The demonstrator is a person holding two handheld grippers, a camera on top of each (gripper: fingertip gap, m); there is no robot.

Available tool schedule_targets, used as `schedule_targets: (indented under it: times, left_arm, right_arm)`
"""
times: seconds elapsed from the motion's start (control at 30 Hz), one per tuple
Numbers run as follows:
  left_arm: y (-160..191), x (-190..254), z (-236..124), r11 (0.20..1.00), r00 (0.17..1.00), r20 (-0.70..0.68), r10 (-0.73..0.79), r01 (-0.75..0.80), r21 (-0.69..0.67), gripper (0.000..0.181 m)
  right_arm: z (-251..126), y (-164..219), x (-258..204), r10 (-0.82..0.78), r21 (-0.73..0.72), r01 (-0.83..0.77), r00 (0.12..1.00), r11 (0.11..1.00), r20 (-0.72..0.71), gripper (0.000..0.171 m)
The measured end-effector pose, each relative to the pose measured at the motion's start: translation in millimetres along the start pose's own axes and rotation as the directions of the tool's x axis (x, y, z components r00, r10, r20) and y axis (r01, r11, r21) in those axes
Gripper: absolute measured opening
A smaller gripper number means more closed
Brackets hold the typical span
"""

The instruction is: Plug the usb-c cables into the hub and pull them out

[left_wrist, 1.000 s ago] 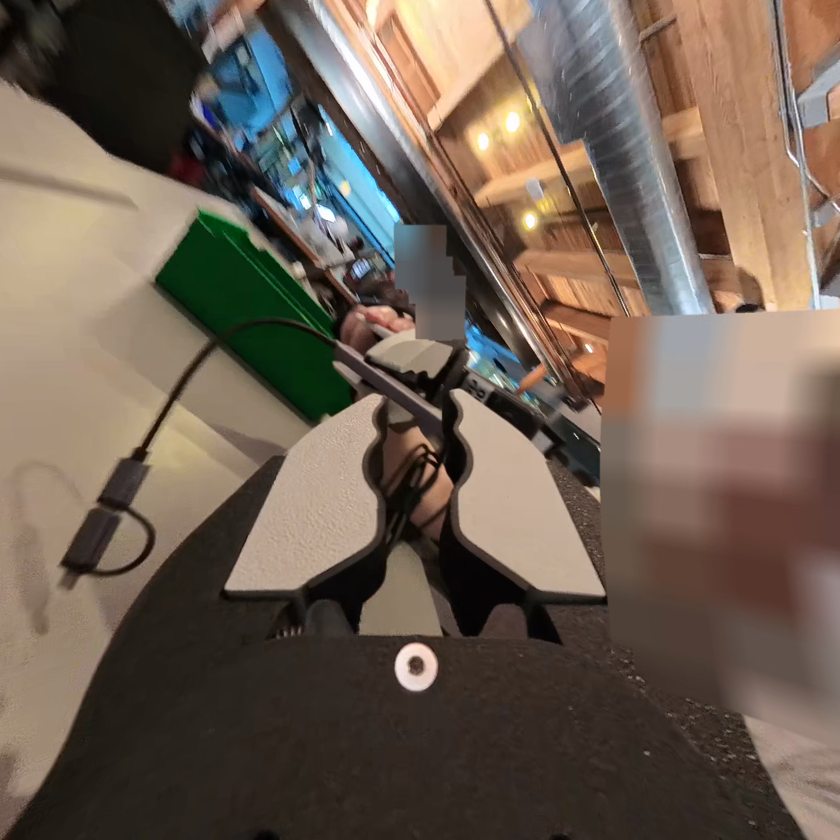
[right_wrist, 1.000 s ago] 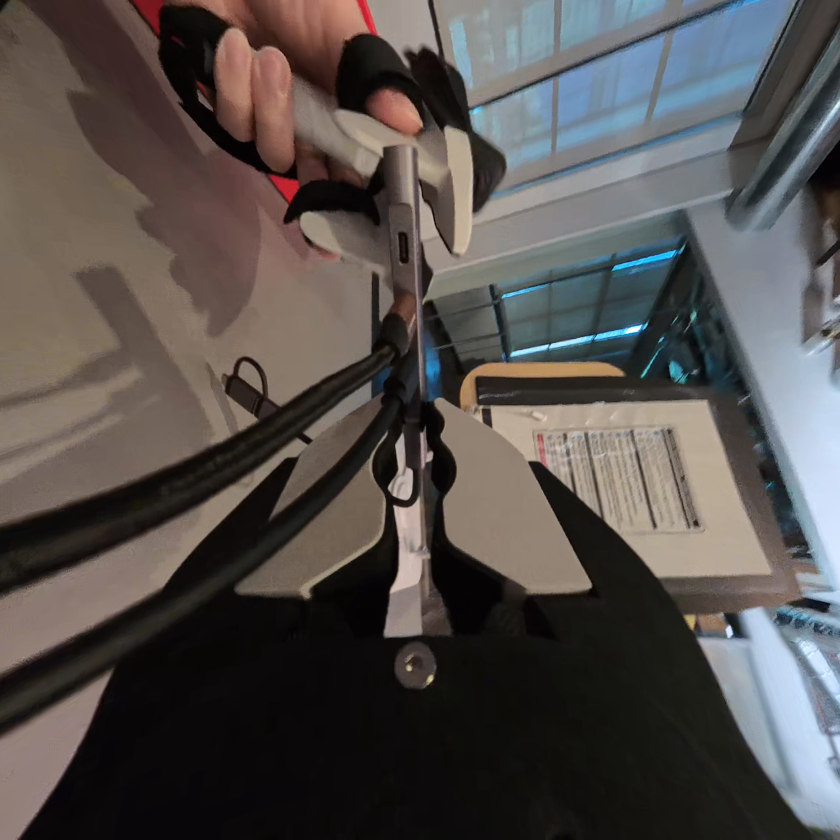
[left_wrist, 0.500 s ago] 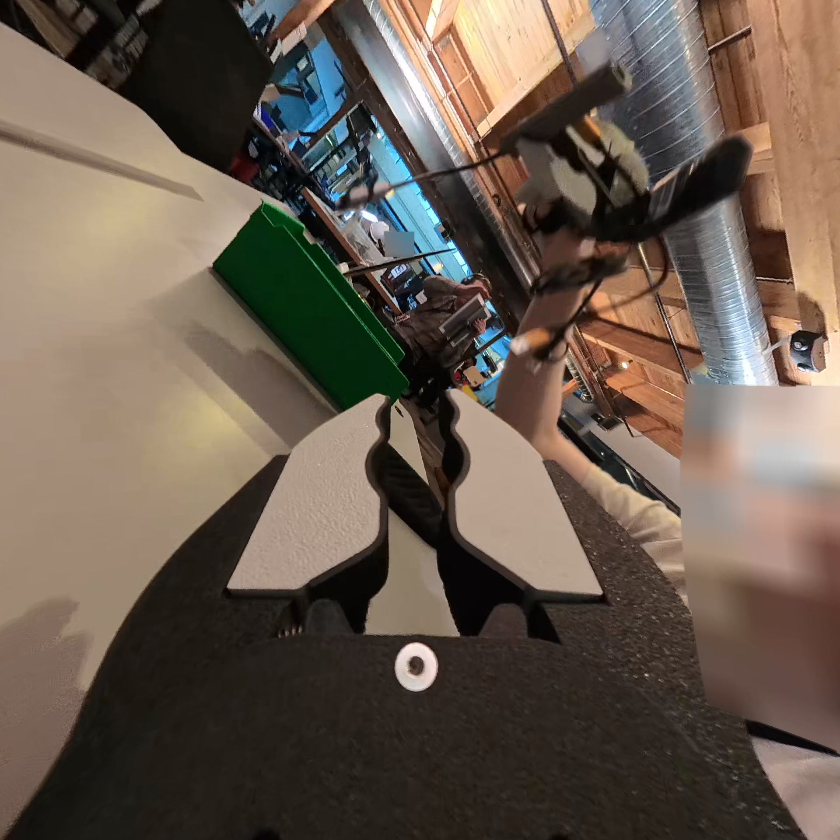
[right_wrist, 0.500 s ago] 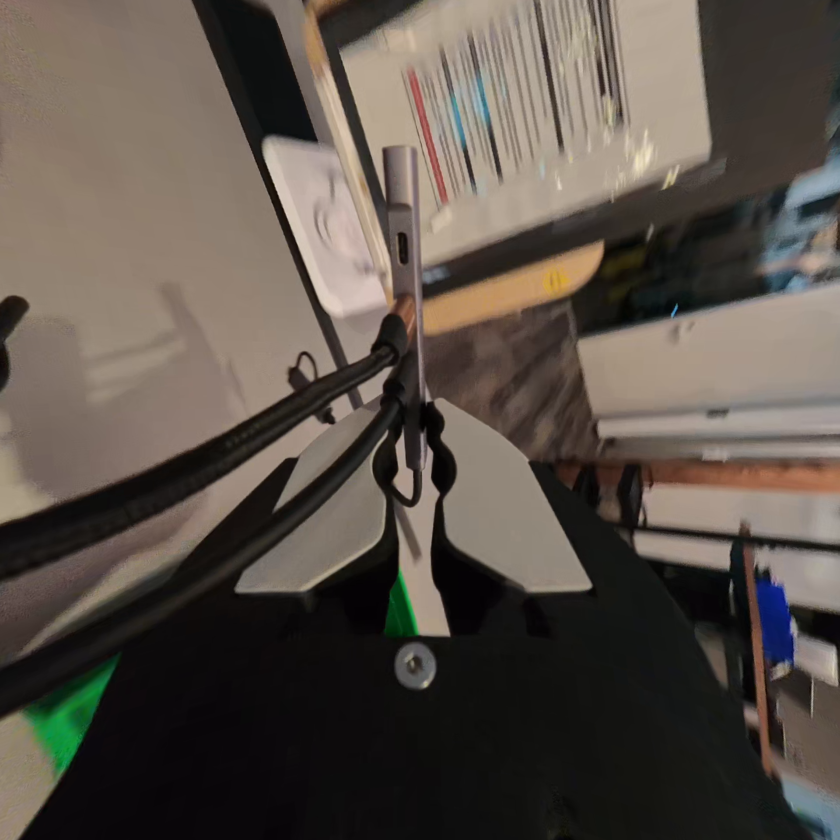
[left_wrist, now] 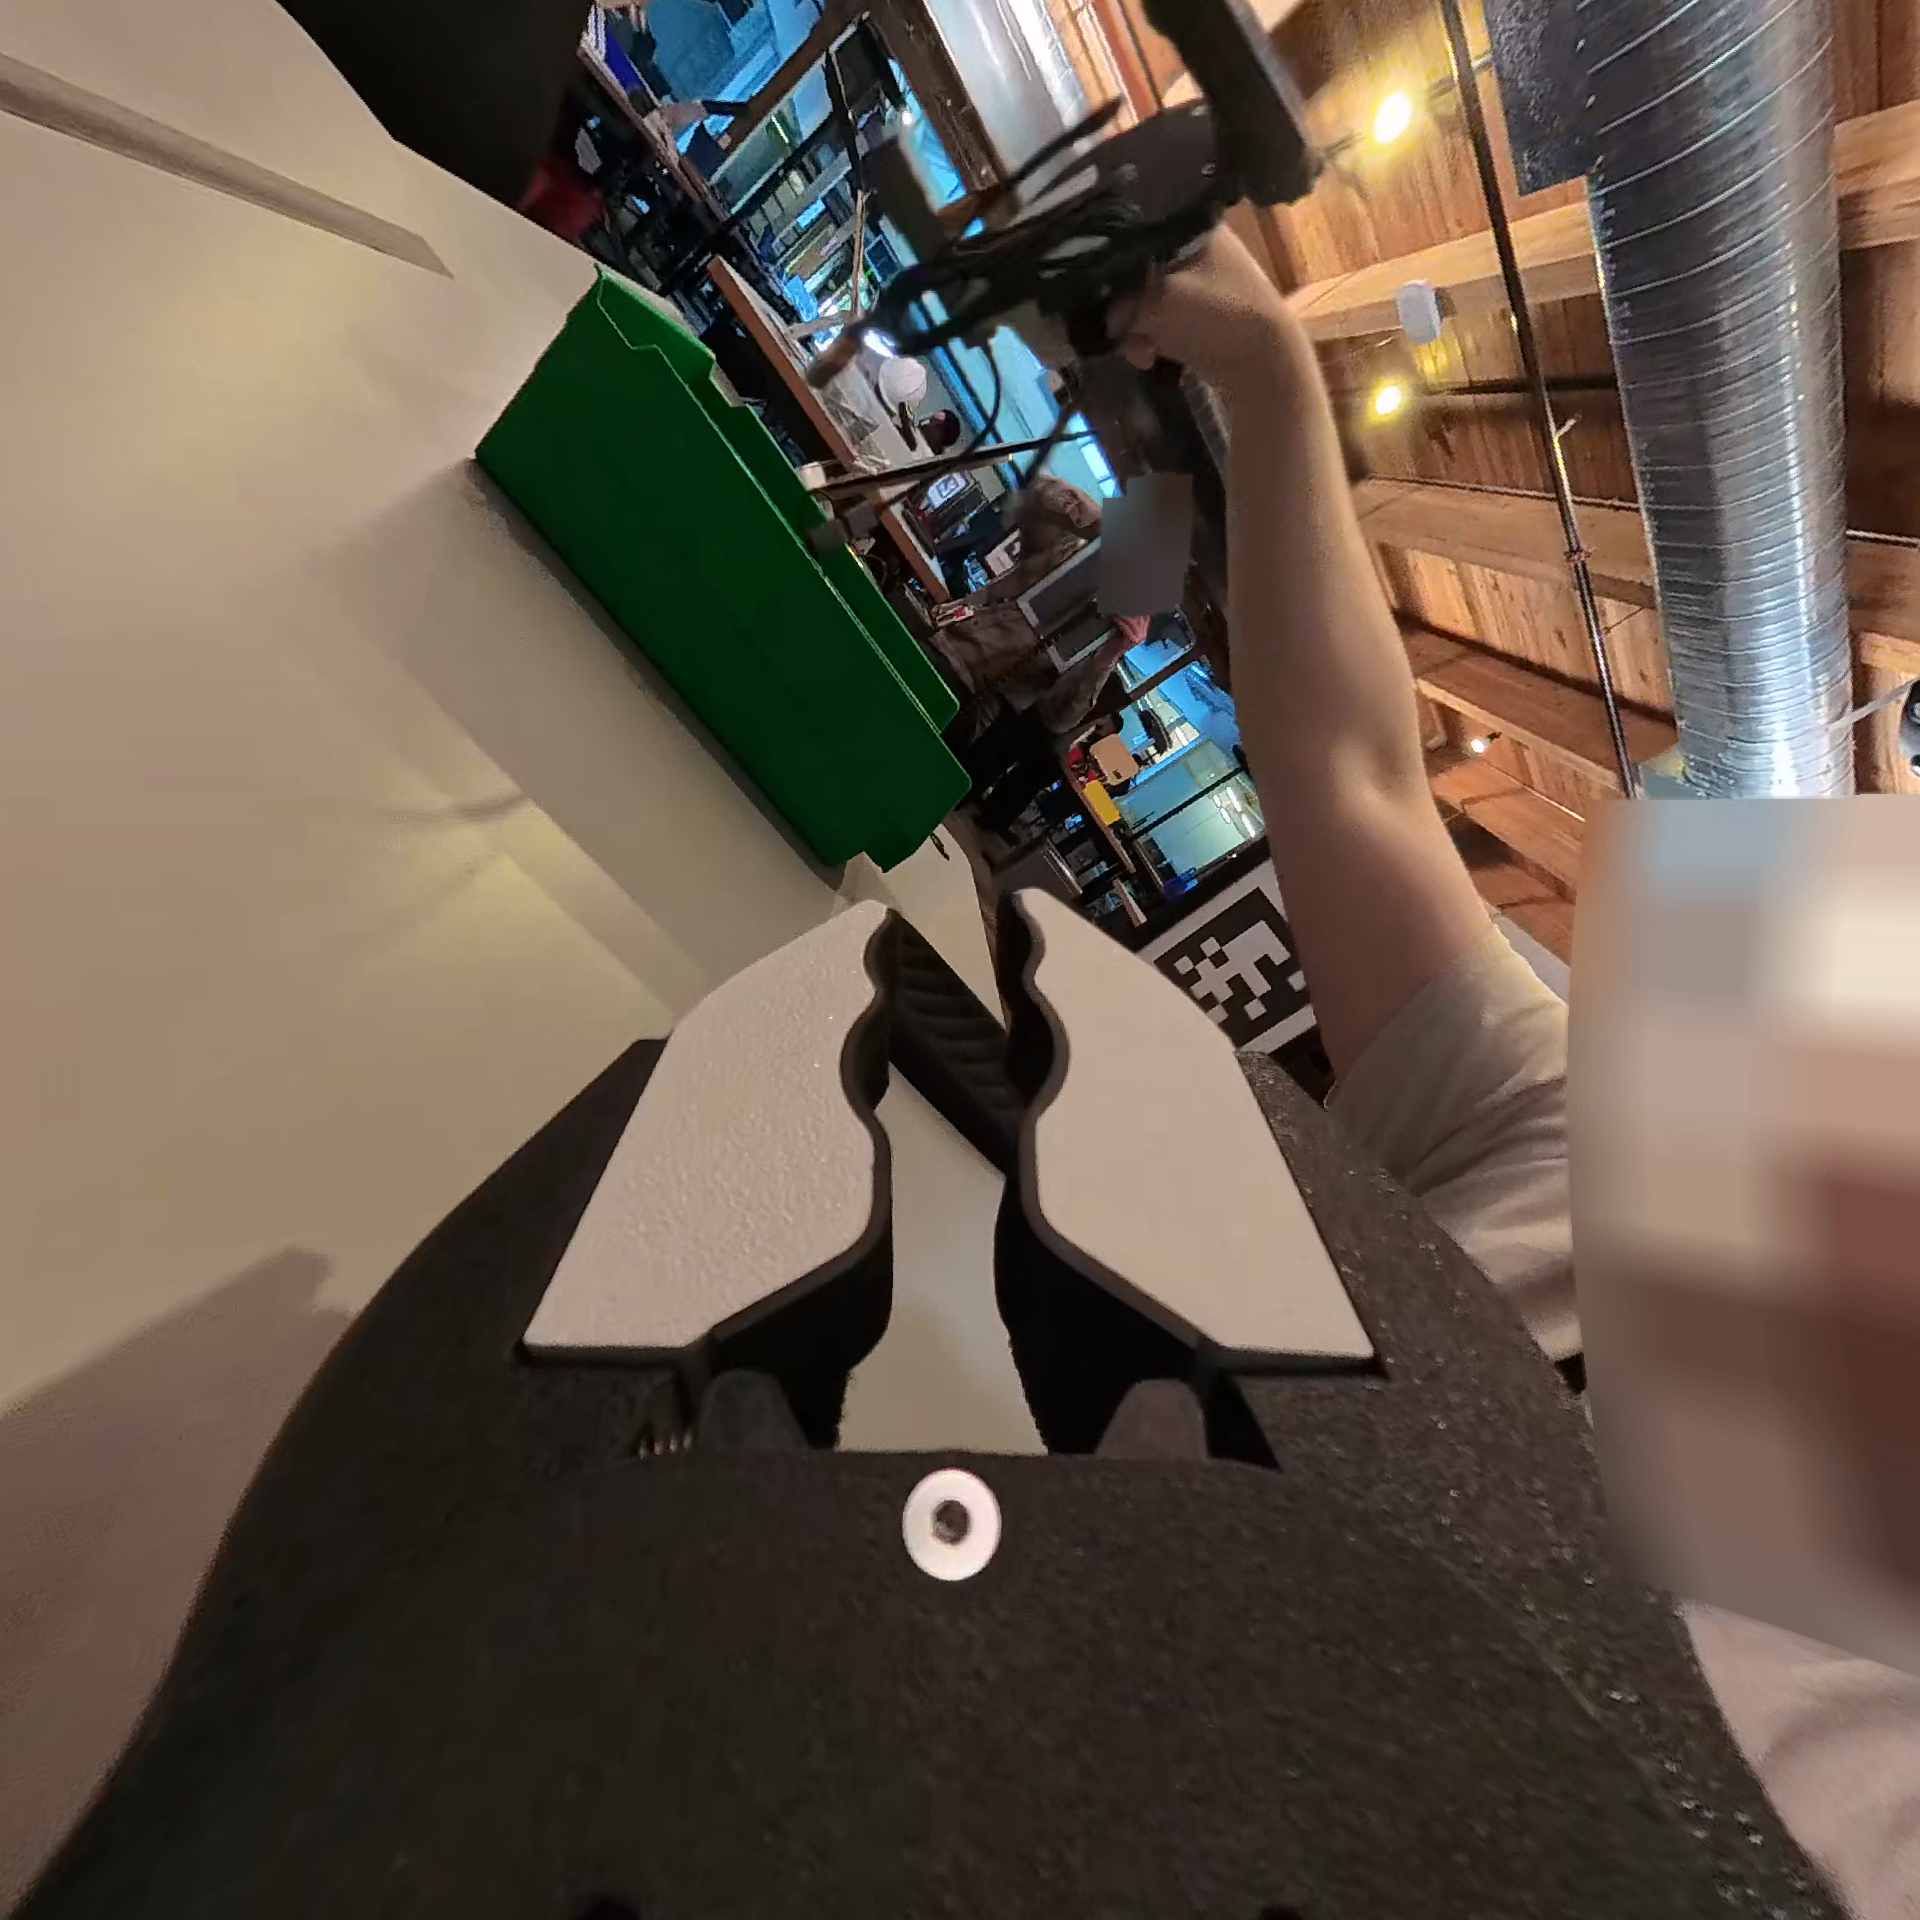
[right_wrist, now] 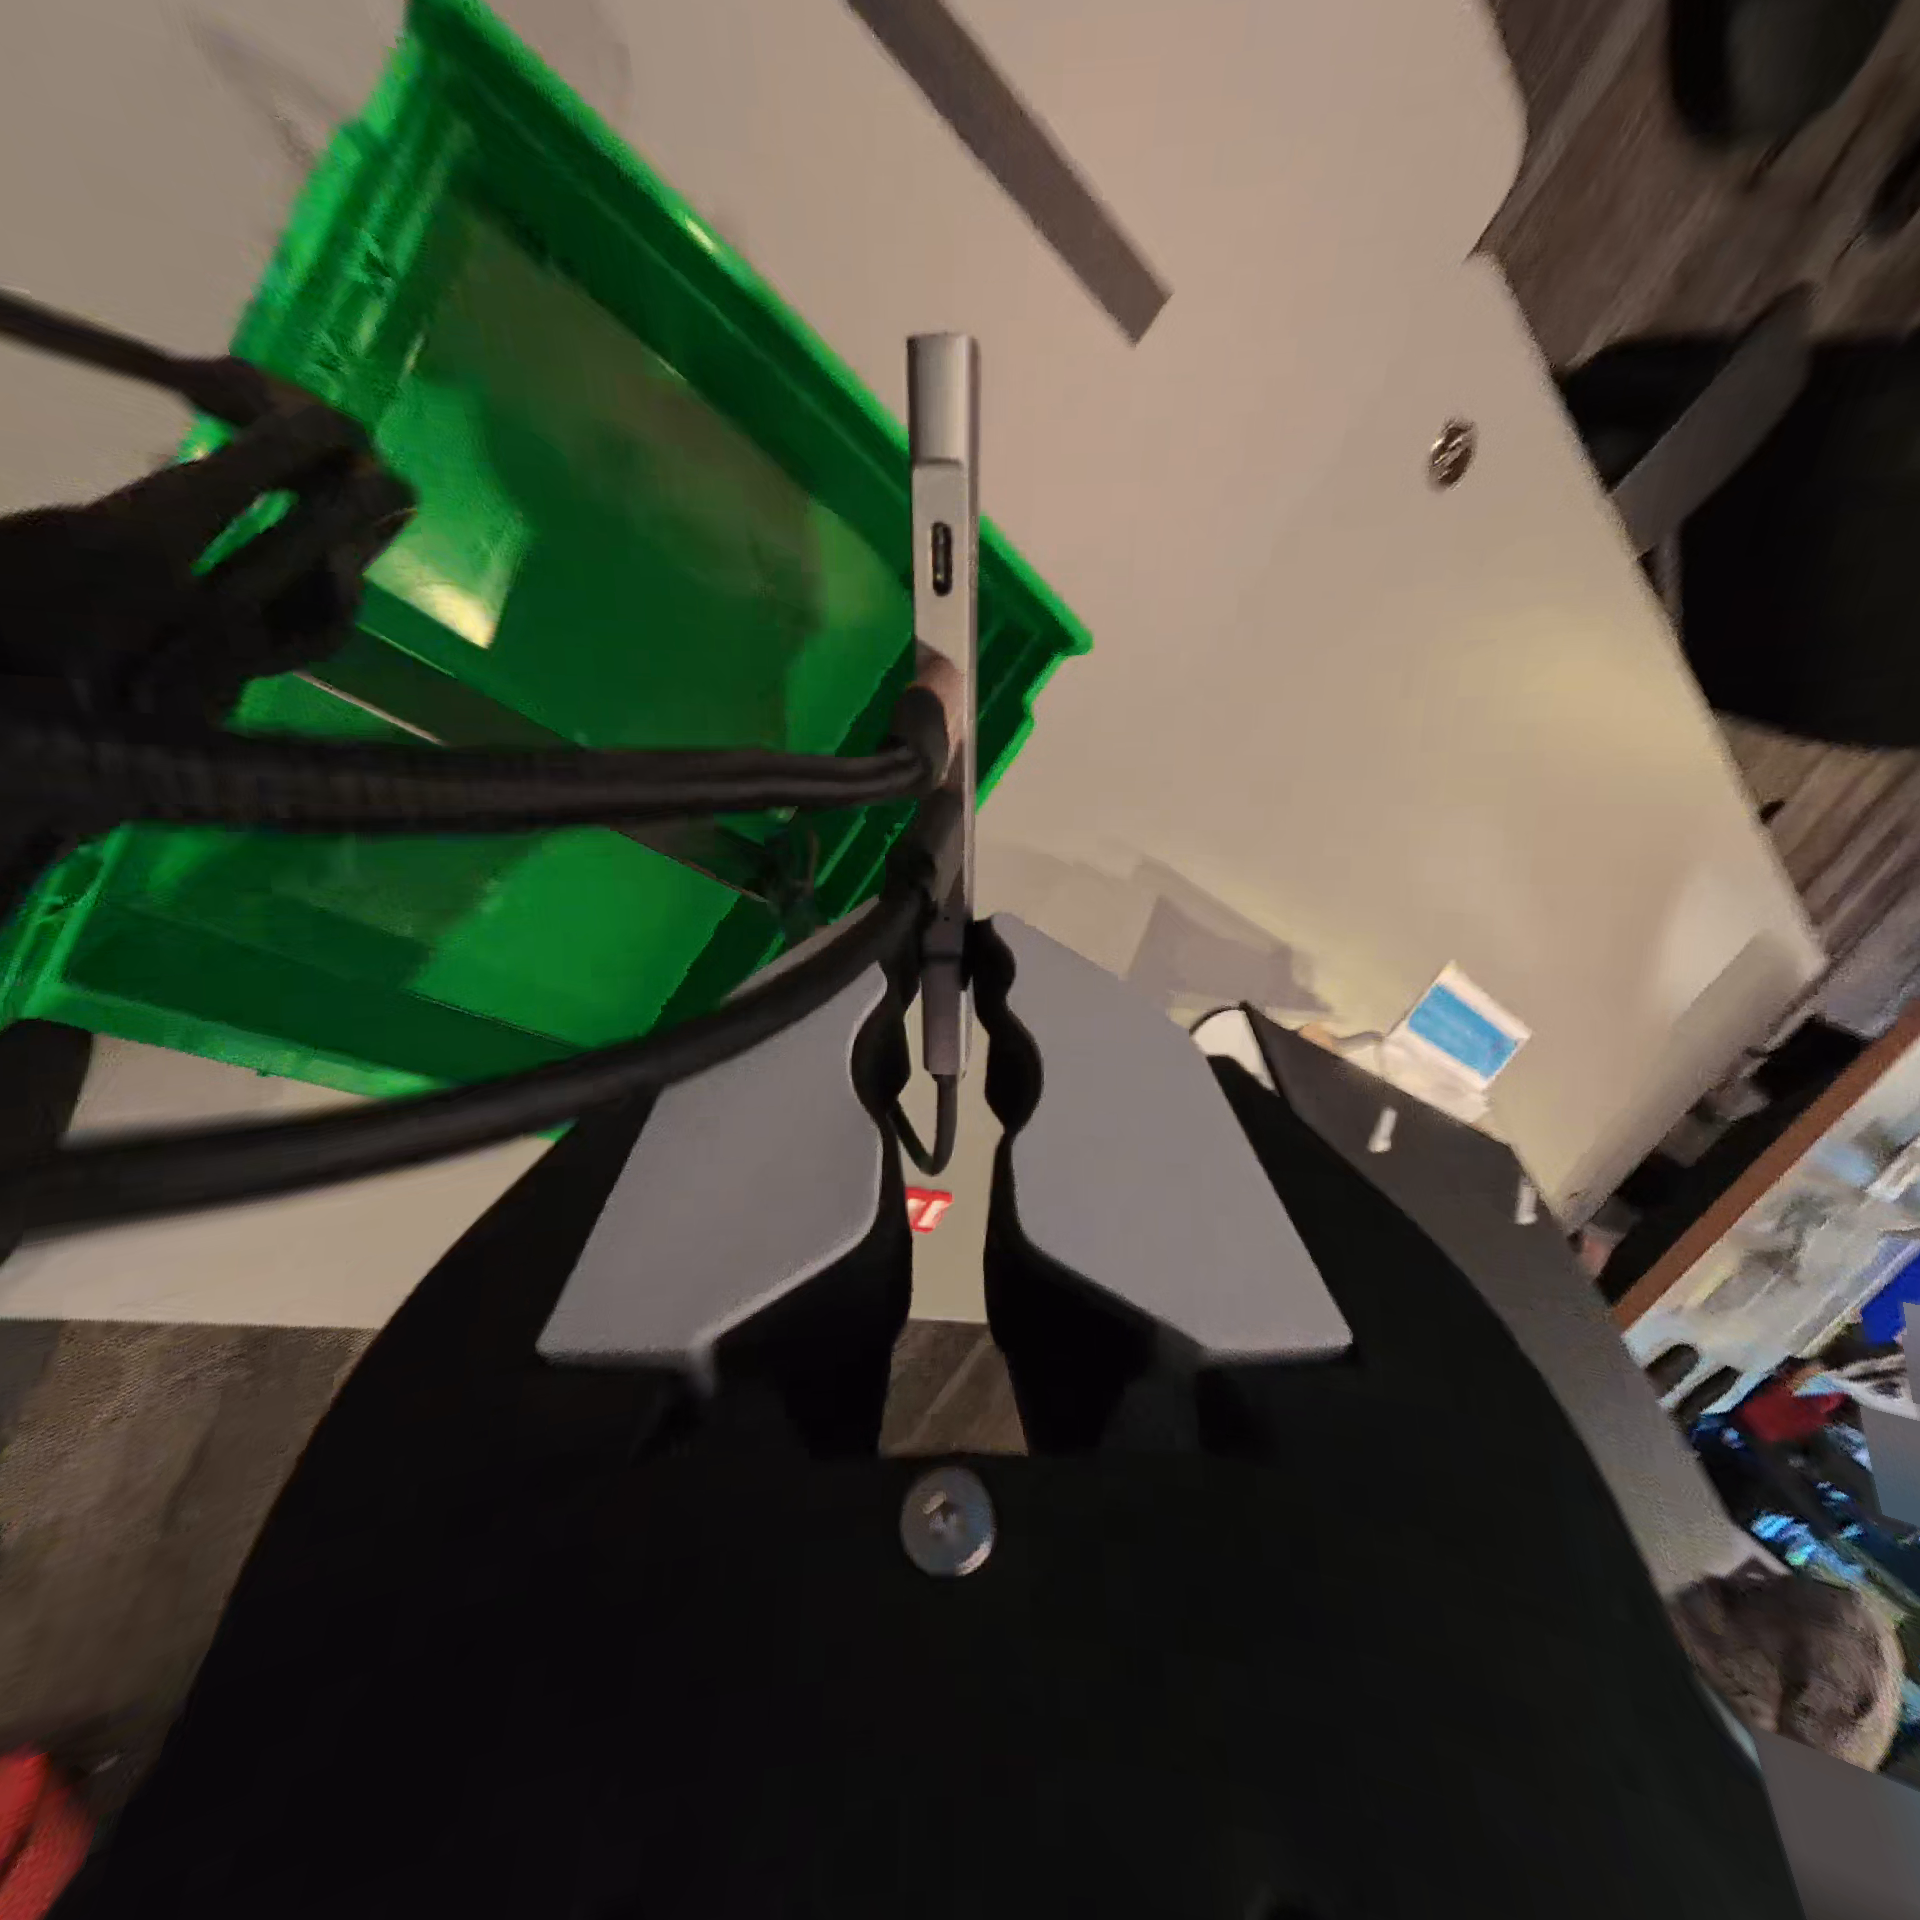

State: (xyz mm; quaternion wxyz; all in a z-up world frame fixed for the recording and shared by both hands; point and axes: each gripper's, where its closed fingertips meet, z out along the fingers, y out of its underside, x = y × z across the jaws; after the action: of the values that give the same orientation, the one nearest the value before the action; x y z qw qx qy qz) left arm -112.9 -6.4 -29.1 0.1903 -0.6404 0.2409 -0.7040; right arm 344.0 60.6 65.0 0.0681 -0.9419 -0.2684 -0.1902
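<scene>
Pale tabletop (left_wrist: 260, 727) under timber beams, with a green bin (left_wrist: 717, 613) at its far edge. Left gripper (left_wrist: 940, 925) — jaws slightly parted, holding nothing, having let go of the hub a second ago. Right gripper (right_wrist: 940, 940) — now swung high over the green bin, jaws clamped on the grey hub (right_wrist: 943, 623), two black braided cables (right_wrist: 520, 779) trailing left from it, one port vacant; the plugging stage looks unfinished.

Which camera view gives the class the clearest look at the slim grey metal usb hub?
The right wrist view: the slim grey metal usb hub stands edge-on, clamped in the right gripper. The left wrist view shows only a dark cable tangle overhead.
</scene>
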Motion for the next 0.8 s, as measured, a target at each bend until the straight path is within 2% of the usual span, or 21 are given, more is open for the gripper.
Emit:
schedule_targets:
  times: [0.2,0.33,0.5,0.6,0.7,0.8]
  left_arm:
    - [1.4,0.7,3.3,1.0,1.0,0.019,0.013,-0.013,-0.016,0.017]
    - [3.4,-2.5,5.5,1.0,0.999,0.035,0.01,-0.009,-0.029,0.017]
    - [6.2,-3.1,9.2,0.999,0.999,0.043,0.016,-0.014,-0.046,0.017]
    - [7.7,-2.1,11.2,0.998,0.999,0.045,0.022,-0.02,-0.055,0.017]
    - [9.0,-2.2,13.0,0.998,0.999,0.043,0.02,-0.017,-0.061,0.017]
    - [10.6,-3.3,14.0,0.998,0.999,0.046,0.019,-0.015,-0.069,0.016]
  right_arm:
    - [65.7,7.1,-2.7,0.021,-0.067,-0.015,0.996,0.998,0.088,0.01]
    - [80.2,-8.1,-2.6,-0.017,-0.028,0.02,0.993,0.999,0.114,0.01]
    - [91.6,-9.7,-12.9,-0.154,-0.033,0.162,0.974,0.986,0.168,0.011]
    - [95.4,-8.3,-24.1,-0.221,0.054,0.215,0.948,0.975,0.227,0.011]
    - [98.4,1.6,-22.7,-0.197,0.093,0.179,0.945,0.98,0.261,0.011]
    - [84.8,-4.4,-25.3,-0.197,0.303,0.096,0.925,0.948,0.325,0.011]
